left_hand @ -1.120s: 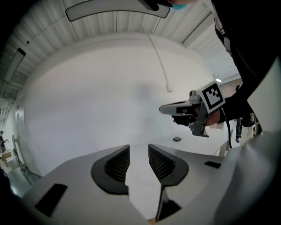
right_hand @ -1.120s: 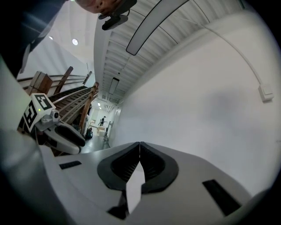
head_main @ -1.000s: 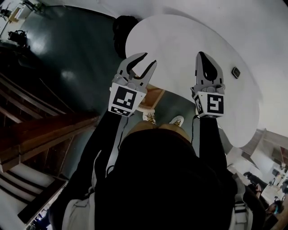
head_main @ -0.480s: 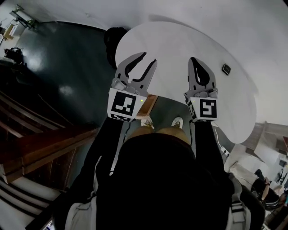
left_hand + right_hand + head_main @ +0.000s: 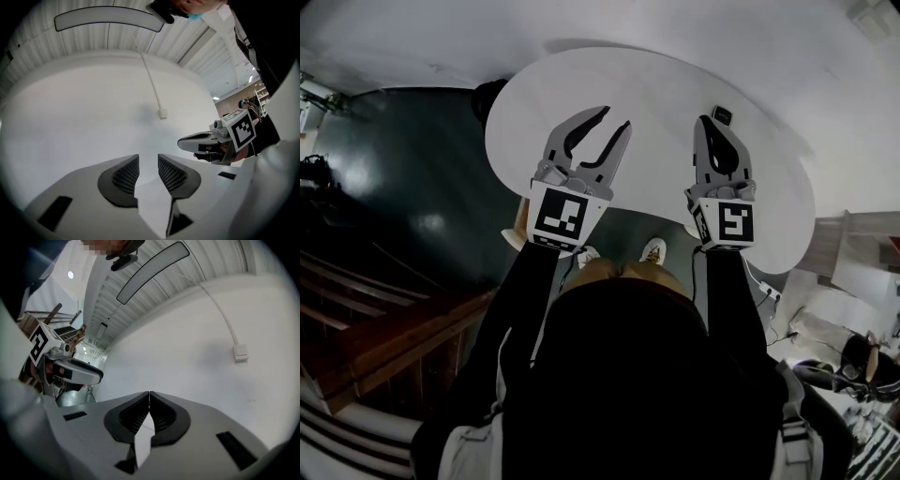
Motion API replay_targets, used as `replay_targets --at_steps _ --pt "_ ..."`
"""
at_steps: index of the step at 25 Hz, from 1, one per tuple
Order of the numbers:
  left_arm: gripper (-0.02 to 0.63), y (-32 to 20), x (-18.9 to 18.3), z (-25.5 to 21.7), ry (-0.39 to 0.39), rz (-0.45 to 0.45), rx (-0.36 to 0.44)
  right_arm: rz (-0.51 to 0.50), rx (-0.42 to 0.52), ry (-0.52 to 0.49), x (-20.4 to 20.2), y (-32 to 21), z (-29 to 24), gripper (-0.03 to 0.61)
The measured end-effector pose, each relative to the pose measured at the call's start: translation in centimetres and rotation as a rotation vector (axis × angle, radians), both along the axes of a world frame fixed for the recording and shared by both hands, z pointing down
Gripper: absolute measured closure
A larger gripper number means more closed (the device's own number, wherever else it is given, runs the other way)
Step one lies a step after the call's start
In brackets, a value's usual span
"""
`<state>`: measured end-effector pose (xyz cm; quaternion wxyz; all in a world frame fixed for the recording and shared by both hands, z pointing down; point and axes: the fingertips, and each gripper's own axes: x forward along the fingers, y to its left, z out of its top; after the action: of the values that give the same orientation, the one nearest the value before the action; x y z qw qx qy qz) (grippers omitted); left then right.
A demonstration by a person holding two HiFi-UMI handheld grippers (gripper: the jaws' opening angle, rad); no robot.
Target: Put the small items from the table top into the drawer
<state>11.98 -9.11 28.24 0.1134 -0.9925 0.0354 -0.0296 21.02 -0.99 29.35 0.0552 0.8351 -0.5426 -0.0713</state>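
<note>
Both tongs reach out level over the white table [image 5: 656,84], side by side. The left gripper [image 5: 615,117] has its jaws partly apart with nothing between them, only the bare wall [image 5: 84,117] ahead. The right gripper [image 5: 706,122] has its jaws pressed together tip to tip, holding nothing. One small dark item [image 5: 722,114] lies on the far right of the table top, just beside the right gripper's tip as seen from above. The left cube [image 5: 562,214] and the right cube [image 5: 729,223] each show a black-and-white square marker, the two patterns different. A white wall plate [image 5: 240,353] with a cable running up from it sits on the wall ahead. The floor [image 5: 403,169] to the left is dark green
</note>
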Motion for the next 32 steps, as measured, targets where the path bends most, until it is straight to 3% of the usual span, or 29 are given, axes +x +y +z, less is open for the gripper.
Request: replay_targets --at_steps 12,20,27,32 --pt "0.476 11.2 12.9 2.2 -0.031 0.148 -0.045 0.143 -0.005 -0.020 10.9 12.0 1.6 0.551" --pt "0.476 14.8 16.9 3.5 -0.054 0.203 -0.044 0.196 -0.016 -0.045 13.8 15.5 2.7 0.551" --pt "0.467 13.4 19.8 7.2 -0.091 0.101 -0.105 0.227 -0.026 -0.057 14.8 16.3 3.5 0.551" --pt "0.359 13.6 24.0 13.0 -0.200 0.102 -0.154 0.273 -0.026 -0.053 16.7 17.3 3.4 0.551"
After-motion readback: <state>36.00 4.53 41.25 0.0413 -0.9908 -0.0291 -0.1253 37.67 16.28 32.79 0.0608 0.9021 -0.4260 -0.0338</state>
